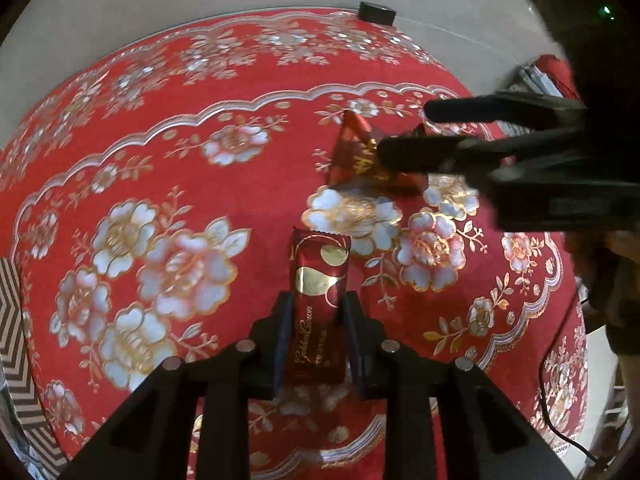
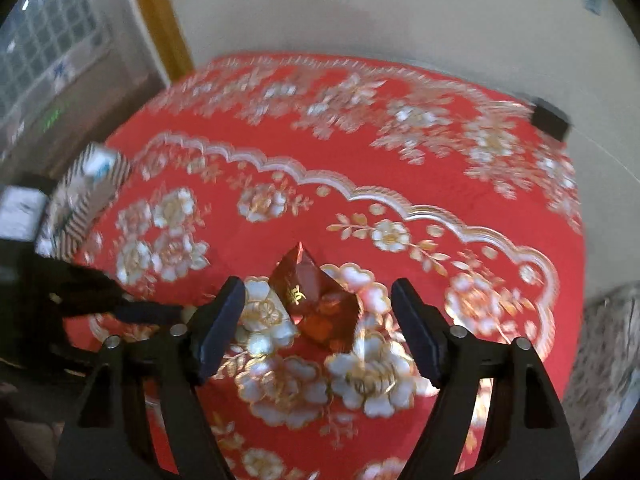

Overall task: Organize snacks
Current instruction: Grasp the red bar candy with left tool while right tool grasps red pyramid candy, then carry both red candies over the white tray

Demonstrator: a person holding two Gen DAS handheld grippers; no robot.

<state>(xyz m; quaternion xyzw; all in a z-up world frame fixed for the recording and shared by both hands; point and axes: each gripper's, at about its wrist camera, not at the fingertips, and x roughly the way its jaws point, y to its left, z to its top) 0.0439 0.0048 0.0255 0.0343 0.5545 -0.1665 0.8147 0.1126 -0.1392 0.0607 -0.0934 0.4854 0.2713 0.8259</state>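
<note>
Left gripper [image 1: 316,304]: jaws narrowed onto a long dark-red snack bar [image 1: 320,276]; both pads sit against its long sides, so it is pinching the bar. The bar lies on the red floral tablecloth [image 1: 160,152], its far end sticking out past the fingertips. Wrapper shows gold crescent and disc shapes and a gold script reading "Golden Crown"; the smaller print beside it is not legible.

Right gripper [image 2: 318,292]: jaws spread wide, nothing touching the pads. A red pyramid-shaped packet [image 2: 316,300] sits on the cloth between and just beyond the fingertips, apart from both. Gold characters on its face, too blurred to read.

Left wrist view only: the bar, and the right gripper from the side, one finger crossing in front of the packet; a black cable [image 1: 560,428] at the table's right edge.

Right wrist view only: a striped box [image 2: 90,192] at the table's left edge. The bar does not show here.

A small black block [image 2: 551,119] at the far table edge shows in both views.
</note>
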